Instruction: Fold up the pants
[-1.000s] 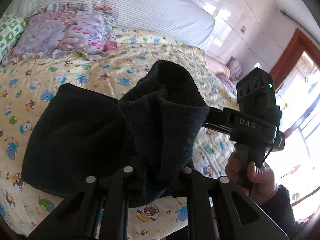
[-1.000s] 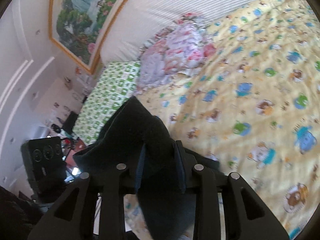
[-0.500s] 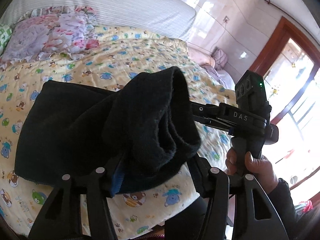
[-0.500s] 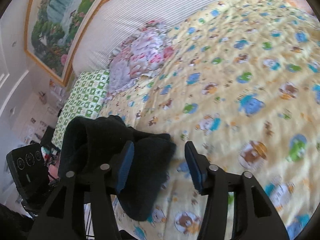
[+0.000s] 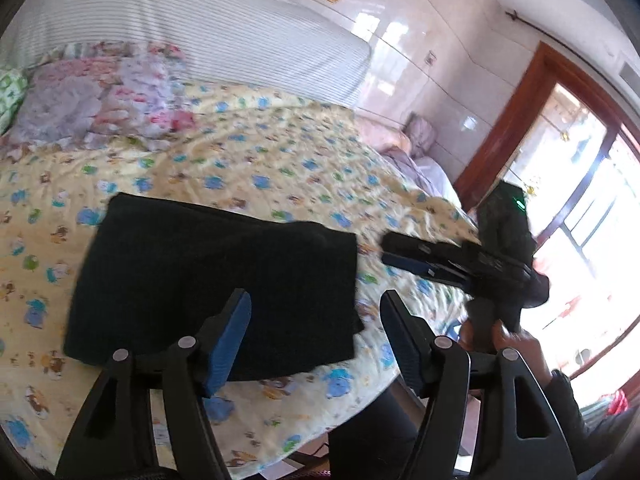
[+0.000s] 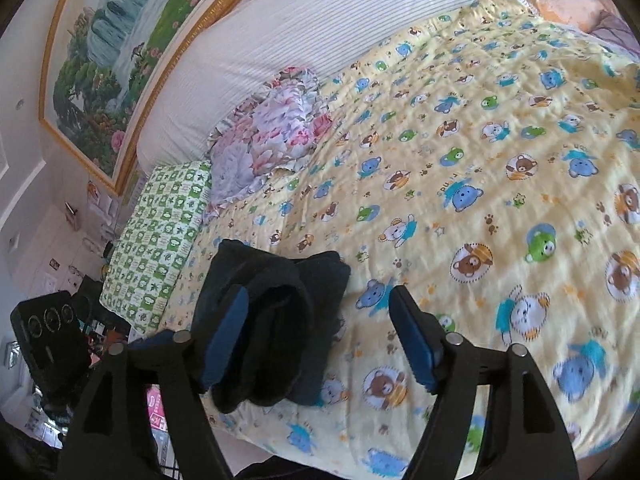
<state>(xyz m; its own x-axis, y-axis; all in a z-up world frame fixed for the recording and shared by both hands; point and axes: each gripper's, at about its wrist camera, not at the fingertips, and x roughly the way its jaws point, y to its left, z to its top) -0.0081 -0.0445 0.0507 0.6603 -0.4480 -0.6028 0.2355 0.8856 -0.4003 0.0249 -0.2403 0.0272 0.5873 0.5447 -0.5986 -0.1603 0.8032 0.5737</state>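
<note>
The pants (image 5: 216,292), dark and fleecy, sit folded into a thick rectangle on the yellow bear-print bedspread (image 5: 280,168), close to the near edge of the bed. In the left wrist view the bottom edge of the bundle is hidden behind the left gripper (image 5: 316,328), so how neatly that side lines up is hard to say. From the right wrist view the pants (image 6: 276,320) look lumpier: you see the rolled, layered end of the stack, and part of it is blocked by the blue pad of the right gripper (image 6: 320,336).

Both claws are spread wide with nothing between the pads. The left one hovers over the near-right corner of the bundle; whether it touches the cloth I can't tell. The right gripper also shows up in the left wrist view (image 5: 384,252) off the right edge of the pants, clear of the fabric, with the hand (image 5: 504,336) on its handle partly cut off and blurred.

Room-wise: open bedspread stretches beyond and to the right of the pants. A floral pillow (image 6: 272,136) and a green checked pillow (image 6: 160,232) sit up by the striped headboard (image 6: 320,32), well apart from the bundle. The bed edge drops off just below the pants.
</note>
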